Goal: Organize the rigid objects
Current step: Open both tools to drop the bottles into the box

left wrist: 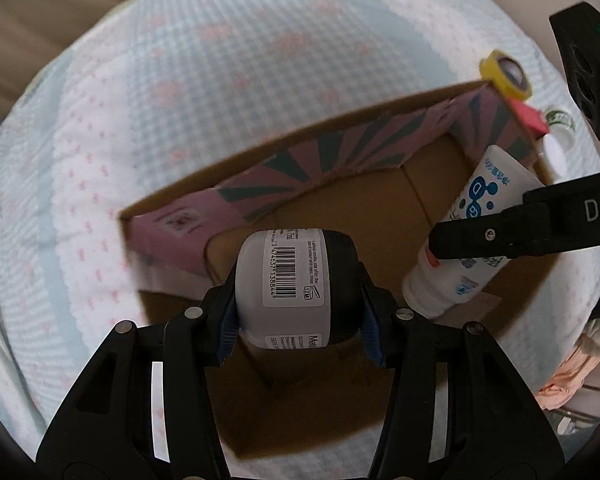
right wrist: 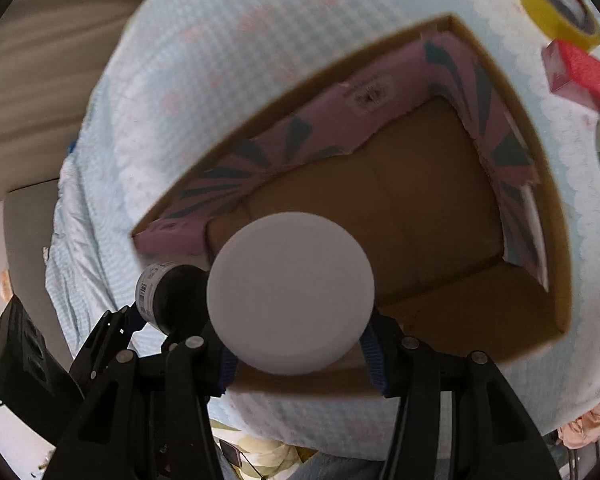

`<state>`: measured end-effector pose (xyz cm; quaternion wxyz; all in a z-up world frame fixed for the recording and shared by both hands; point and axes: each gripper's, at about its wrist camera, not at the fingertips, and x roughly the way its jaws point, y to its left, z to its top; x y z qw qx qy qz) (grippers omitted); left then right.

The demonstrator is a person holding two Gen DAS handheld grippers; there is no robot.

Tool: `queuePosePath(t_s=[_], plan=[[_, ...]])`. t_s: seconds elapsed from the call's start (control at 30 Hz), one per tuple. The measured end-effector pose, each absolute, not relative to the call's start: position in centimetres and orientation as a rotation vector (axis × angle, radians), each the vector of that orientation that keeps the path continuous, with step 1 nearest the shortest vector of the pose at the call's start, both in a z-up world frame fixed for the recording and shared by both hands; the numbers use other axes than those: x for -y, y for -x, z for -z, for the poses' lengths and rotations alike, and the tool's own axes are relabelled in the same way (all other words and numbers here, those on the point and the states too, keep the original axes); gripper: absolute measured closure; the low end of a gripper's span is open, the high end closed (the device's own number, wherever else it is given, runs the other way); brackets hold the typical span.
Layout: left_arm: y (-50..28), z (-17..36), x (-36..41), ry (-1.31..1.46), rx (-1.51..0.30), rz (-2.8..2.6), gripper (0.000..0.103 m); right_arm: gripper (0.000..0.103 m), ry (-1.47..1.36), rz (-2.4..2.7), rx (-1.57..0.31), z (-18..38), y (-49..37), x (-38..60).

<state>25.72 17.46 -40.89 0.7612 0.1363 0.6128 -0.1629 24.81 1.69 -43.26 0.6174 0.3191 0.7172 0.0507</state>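
lower both over the cardboard box floor before releasing: left fingers clenched on the jar, right fingers on the tube.

A pale blue and white waffle-textured quilt with small pink motifs covers the surface and fills most of both views. Beyond its far edge runs beige upholstery with soft folds, seen at the upper left of the right wrist view too. At the lower right of the left wrist view, a crumpled peach-coloured cloth lies off the quilt's edge; a similar pinkish cloth shows low at right in the right wrist view.
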Motion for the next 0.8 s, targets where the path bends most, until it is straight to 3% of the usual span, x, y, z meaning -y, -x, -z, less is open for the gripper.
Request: queuePosePath(t_s=[0.2, 0.23, 0.27, 0.3, 0.37, 0.4, 0.8], plan=[[-26.5, 43.0, -17.0, -0.301, -1.365, 0.36, 0.056, 0.056, -0.752, -0.111, -1.72, 46.2, -26.2, -1.5], [-26.5, 43.0, -17.0, -0.292, -1.364, 0.367, 0.051, 0.056, -0.742, -0.11, -1.73, 46.5, -26.4, -1.5], [-26.6, 42.8, -17.0, -0.282, -1.359, 0.373, 0.018, 0.056, -0.718, -0.098, -1.737, 46.8, -26.6, -1.5], [-26.7, 42.6, -17.1, -0.282, -1.356, 0.371, 0.0, 0.055, -0.672, -0.065, -1.74, 46.8, -26.8, -1.4], [-26.7, 42.1, -17.0, -0.271, -1.343, 0.379, 0.0, 0.027, -0.632, 0.007, -1.725, 46.4, -26.9, -0.8], [-26.7, 41.9, -17.0, -0.265, -1.342, 0.38, 0.0, 0.0, -0.625, 0.027, -1.725, 46.2, -26.9, -0.5], [-25.3, 40.6, -18.0, -0.223, -1.354, 0.367, 0.0, 0.0, -0.594, 0.05, -1.692, 43.7, -23.1, 1.4]])
